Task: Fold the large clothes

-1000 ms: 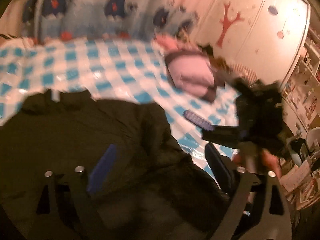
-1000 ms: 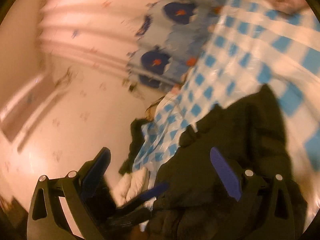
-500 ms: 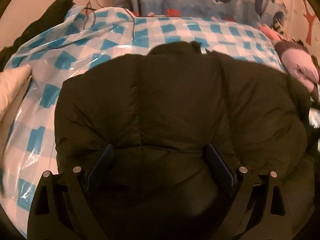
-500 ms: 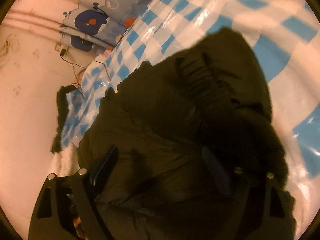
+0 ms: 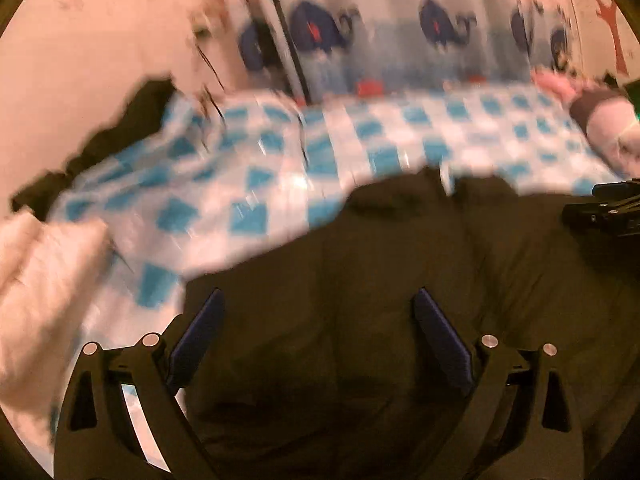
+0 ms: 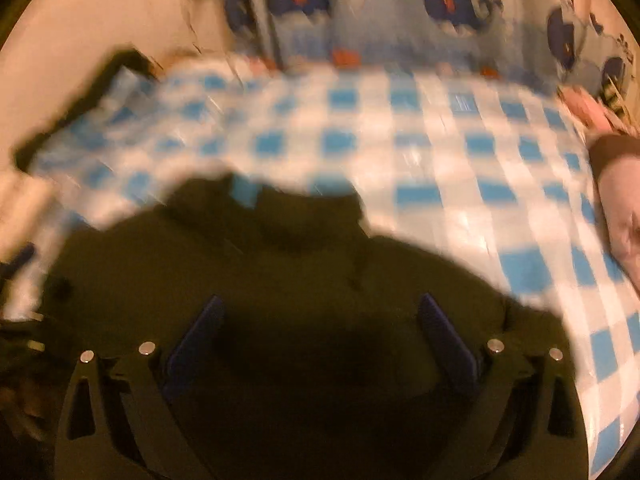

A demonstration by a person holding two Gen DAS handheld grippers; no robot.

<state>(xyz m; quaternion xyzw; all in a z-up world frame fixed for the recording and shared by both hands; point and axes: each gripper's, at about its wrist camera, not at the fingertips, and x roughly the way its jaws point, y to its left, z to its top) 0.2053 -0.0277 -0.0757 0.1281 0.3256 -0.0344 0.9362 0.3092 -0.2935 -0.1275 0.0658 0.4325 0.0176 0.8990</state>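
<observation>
Blue-and-white checked plastic sheeting (image 6: pixel 440 152) covers the work surface, with a whale-print curtain (image 5: pixel 400 40) hanging behind it. Both views are motion-blurred.

Task item: one dark padded jacket (image 5: pixel 400 280), lying spread on the sheeting, collar toward the curtain. It fills the lower half of each view.

Other items: a pale folded garment (image 5: pixel 40 280) at the left edge of the sheeting; a lilac garment (image 6: pixel 620 208) at the right edge, well apart from the jacket.

Left gripper (image 5: pixel 320 344): jaws spread wide, over the jacket's left side, nothing pinched between the pads.

Right gripper (image 6: pixel 320 340): jaws opening, near their widest, over the jacket's right side. Fabric lies beneath the gap, but the pads do not press on it. Contact with the cloth cannot be confirmed through the blur.

Step in hand, as judged: positioning both grippers above the flat jacket ahead of the first fold; no fold is visible yet.

Next move, as judged: lower each gripper to a side edge or sleeve, close on a firm pinch of the thick padding, then carry the sides inward together
</observation>
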